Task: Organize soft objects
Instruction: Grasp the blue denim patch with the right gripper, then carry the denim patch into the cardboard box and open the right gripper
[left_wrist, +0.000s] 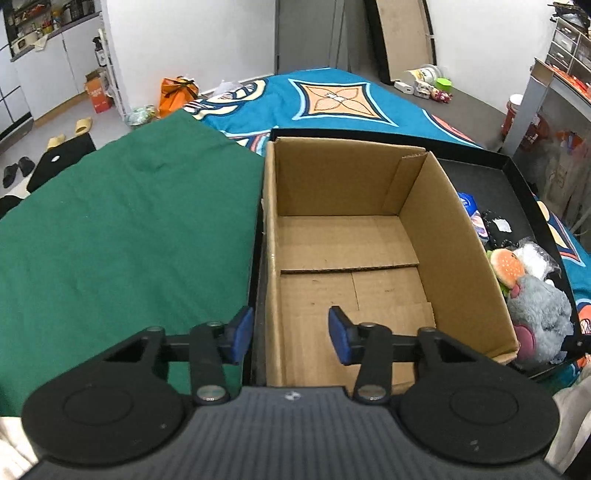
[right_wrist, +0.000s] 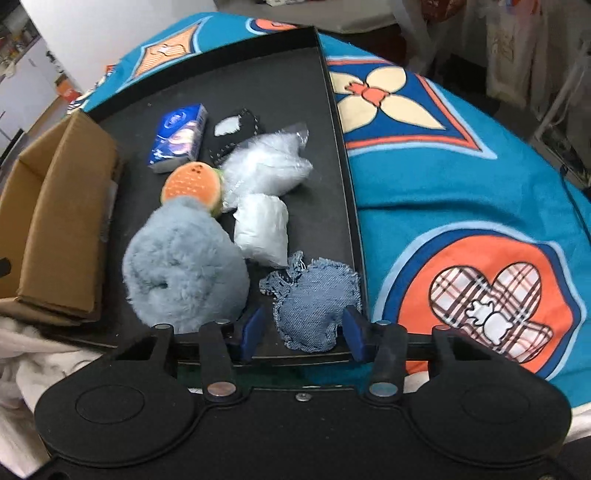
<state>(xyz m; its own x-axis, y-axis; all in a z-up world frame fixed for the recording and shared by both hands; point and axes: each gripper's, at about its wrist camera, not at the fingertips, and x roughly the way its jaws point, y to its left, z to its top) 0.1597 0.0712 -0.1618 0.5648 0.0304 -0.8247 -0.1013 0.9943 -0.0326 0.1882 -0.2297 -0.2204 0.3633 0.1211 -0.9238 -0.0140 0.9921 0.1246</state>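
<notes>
Right now I have both grippers hovering with jaws spread wide and nothing between them. My left gripper (left_wrist: 291, 334) hangs over the near left wall of the box (left_wrist: 347, 243), one blue pad outside above the green cloth (left_wrist: 122, 229), the other over the box floor. Nothing lies in the box that I can see.

My right gripper (right_wrist: 303, 332) sits above the near end of the black tray (right_wrist: 341, 155), its pads either side of the denim pad (right_wrist: 314, 306) but apart from it. Just left of the denim lies the grey plush (right_wrist: 184, 266), and the burger toy (right_wrist: 192, 184) rests against its far side. Two clear bags of white stuffing sit mid-tray: the nearer bag (right_wrist: 262, 229) touching the plush, the farther bag (right_wrist: 269, 164) beside the burger. Beyond them are the tissue pack (right_wrist: 179, 136) and a black pouch (right_wrist: 234, 134) with a white patch.

The box stands in the left part of the tray, the soft things all to its right. The tray rests on a teal blanket (right_wrist: 461, 192) with orange and cream motifs.
</notes>
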